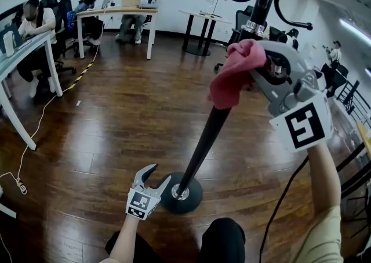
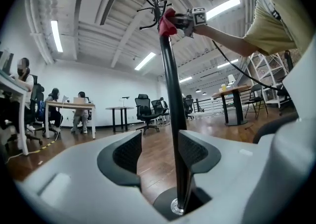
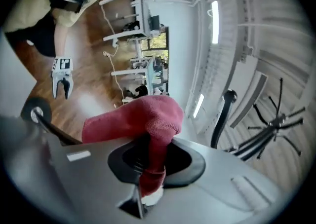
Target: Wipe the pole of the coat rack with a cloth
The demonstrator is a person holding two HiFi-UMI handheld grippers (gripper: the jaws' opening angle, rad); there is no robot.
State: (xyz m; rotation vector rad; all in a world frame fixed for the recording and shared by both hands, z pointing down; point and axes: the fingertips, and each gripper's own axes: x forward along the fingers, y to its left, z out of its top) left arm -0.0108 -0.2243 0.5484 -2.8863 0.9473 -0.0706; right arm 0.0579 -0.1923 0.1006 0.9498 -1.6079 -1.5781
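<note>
Red cloth (image 1: 235, 76), black pole (image 1: 206, 140), wooden floor (image 1: 127, 117), desks (image 1: 116, 11)

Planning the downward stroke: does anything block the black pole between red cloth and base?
Nothing visible. The black pole is bare below the red cloth; the open left gripper sits beside the round base, off the pole.
</note>
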